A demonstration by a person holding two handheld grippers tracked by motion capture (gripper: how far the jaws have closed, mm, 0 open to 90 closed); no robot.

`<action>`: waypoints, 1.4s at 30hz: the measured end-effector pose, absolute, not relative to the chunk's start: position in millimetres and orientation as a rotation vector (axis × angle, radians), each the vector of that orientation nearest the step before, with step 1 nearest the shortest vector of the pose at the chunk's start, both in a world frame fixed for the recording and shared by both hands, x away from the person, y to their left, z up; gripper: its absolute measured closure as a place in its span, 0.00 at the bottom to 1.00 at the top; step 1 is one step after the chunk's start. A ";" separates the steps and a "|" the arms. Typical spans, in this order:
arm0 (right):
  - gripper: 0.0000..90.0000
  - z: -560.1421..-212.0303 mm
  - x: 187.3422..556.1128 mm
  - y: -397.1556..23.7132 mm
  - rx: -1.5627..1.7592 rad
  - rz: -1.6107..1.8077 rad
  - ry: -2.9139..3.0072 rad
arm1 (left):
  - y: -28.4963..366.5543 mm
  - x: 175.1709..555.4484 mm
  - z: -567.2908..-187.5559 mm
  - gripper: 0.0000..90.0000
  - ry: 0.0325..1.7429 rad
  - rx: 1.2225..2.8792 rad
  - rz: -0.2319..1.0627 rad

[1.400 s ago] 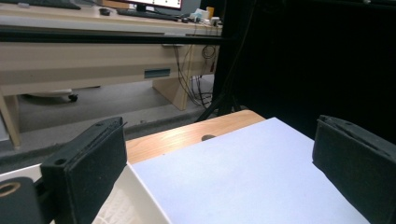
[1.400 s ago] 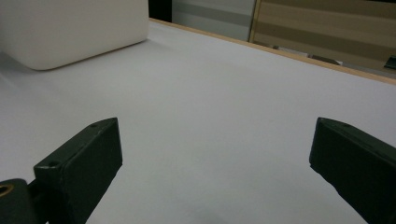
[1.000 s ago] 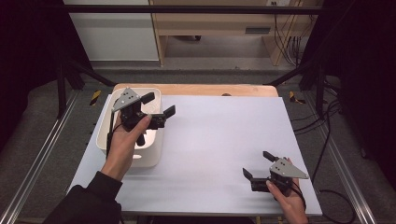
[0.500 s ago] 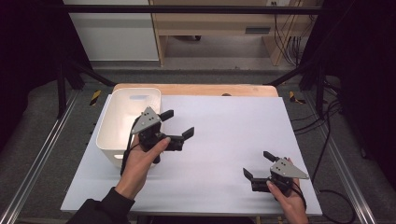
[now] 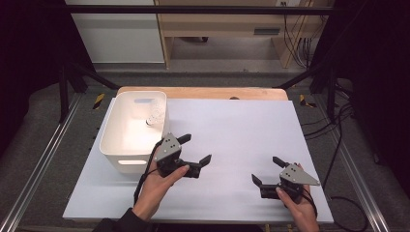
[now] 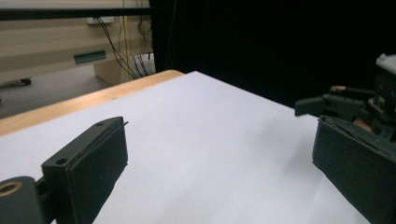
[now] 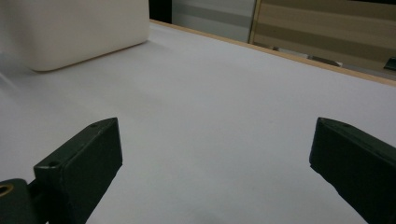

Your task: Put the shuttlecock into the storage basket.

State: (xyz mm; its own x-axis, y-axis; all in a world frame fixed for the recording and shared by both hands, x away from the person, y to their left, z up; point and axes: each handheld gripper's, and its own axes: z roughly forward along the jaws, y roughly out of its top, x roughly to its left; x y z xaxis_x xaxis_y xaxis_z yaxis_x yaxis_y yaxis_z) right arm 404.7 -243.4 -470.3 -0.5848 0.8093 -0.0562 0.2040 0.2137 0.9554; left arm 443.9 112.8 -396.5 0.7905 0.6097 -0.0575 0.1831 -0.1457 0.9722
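Beside the bin (image 5: pixel 126 140), empty wide-open hand-held gripper (image 5: pixel 196 150)

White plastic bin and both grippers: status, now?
Left gripper open, empty, beside white plastic bin. Right gripper open, empty, near table front. Small clear object lies in bin. White tabletop between grippers bare.

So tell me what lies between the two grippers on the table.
Nothing: in the high view, bare white table runs from the left gripper to the right gripper.
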 end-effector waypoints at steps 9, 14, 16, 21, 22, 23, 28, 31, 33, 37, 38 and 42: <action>0.03 -470.4 404.5 -243.6 0.935 1.385 1.927 | 116.2 431.6 -414.7 0.03 0.620 1.717 0.400; 0.03 -470.5 404.6 -243.4 0.934 1.383 1.930 | 123.3 421.5 -422.8 0.03 0.616 1.729 0.409; 0.03 -470.7 404.5 -243.1 0.935 1.382 1.932 | 127.3 417.0 -425.4 0.03 0.617 1.721 0.400; 0.03 -470.8 404.4 -242.5 0.931 1.380 1.934 | 138.9 405.6 -430.6 0.03 0.624 1.713 0.391; 0.03 -470.8 404.4 -242.5 0.930 1.380 1.934 | 141.9 402.8 -431.1 0.03 0.621 1.714 0.398; 0.03 -470.8 404.3 -242.5 0.930 1.379 1.934 | 145.8 399.0 -431.7 0.03 0.615 1.711 0.399; 0.03 -471.0 404.3 -242.6 0.934 1.378 1.933 | 161.3 386.5 -430.4 0.03 0.613 1.701 0.418; 0.03 -470.7 403.4 -241.3 0.929 1.378 1.934 | 168.7 379.9 -427.9 0.03 0.622 1.682 0.431; 0.03 -470.5 403.0 -241.0 0.928 1.377 1.937 | 172.7 374.3 -426.3 0.03 0.629 1.676 0.442; 0.03 -470.2 402.3 -241.2 0.933 1.376 1.932 | 179.7 363.7 -423.3 0.03 0.639 1.684 0.482; 0.03 -470.2 402.3 -241.2 0.932 1.376 1.931 | 181.3 362.5 -422.3 0.03 0.639 1.678 0.482; 0.03 -469.6 401.3 -240.4 0.929 1.376 1.932 | 189.1 358.5 -417.5 0.03 0.643 1.673 0.523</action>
State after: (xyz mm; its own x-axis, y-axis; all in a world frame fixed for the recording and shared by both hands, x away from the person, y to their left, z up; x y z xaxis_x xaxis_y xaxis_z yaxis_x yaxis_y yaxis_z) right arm 401.3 -240.4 -469.6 -0.5855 0.8081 -0.0644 0.2036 0.2235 0.9532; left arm 358.5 189.1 -417.5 0.7457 0.6663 -0.0052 0.1308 -0.1387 0.9817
